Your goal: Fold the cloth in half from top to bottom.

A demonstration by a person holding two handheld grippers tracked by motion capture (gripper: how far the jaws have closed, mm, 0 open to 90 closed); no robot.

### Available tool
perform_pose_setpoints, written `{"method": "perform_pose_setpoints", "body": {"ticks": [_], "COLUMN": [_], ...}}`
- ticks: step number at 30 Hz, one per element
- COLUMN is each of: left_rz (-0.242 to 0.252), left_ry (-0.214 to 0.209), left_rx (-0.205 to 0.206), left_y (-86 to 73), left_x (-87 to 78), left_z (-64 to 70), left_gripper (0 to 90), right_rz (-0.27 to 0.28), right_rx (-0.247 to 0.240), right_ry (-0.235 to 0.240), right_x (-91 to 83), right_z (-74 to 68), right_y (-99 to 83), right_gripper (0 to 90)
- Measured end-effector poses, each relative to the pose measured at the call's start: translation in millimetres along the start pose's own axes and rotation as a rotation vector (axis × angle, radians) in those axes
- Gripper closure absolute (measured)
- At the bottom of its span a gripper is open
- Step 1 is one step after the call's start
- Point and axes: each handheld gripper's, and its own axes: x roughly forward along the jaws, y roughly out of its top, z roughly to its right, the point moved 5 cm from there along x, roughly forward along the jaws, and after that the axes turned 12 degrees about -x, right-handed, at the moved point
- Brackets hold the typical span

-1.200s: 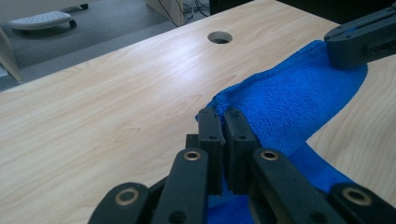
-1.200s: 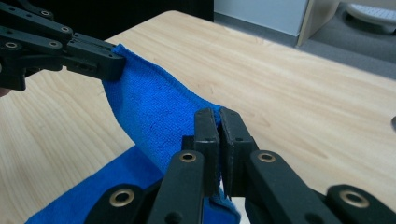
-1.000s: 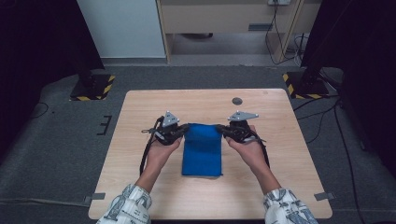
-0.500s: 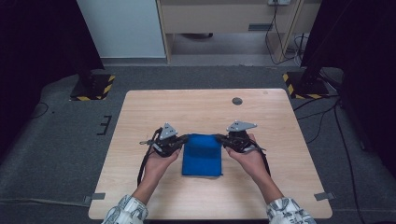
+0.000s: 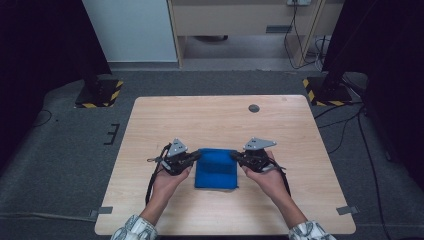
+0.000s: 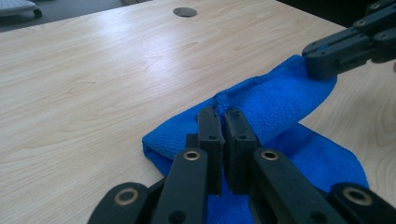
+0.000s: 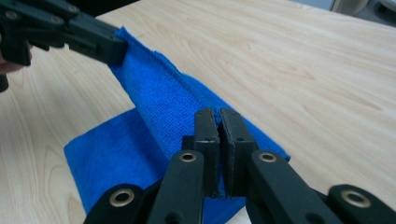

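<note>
The left hand-held gripper (image 6: pixel 222 114) has its jaws pressed together on one corner of the blue cloth (image 5: pixel 216 167), and the right hand-held gripper (image 7: pixel 218 114) is clamped the same way on the corner opposite, so the far edge is lifted in a taut ridge between them. The rest of the cloth lies flat on the table (image 5: pixel 210 117), nearer the person than that edge. It looks like light, soft, limp microfibre that sags and folds freely; corners or hems seem the surest places to pinch.
</note>
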Motion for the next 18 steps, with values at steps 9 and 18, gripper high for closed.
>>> {"method": "perform_pose_setpoints", "body": {"ticks": [9, 18], "left_rz": [0.002, -0.026], "left_ry": [-0.025, -0.020], "left_rx": [-0.015, -0.007], "left_y": [-5.3, -15.4], "left_x": [-9.4, -6.2], "left_z": [5.3, 9.5], "left_gripper": [86.5, 85.7], "right_rz": [0.011, -0.004], "right_rx": [-0.014, -0.009], "right_ry": [0.016, 0.030], "right_x": [-4.5, -3.0], "right_z": [-7.6, -15.1], "right_y": [0.6, -15.5], "right_gripper": [86.4, 86.3]}}
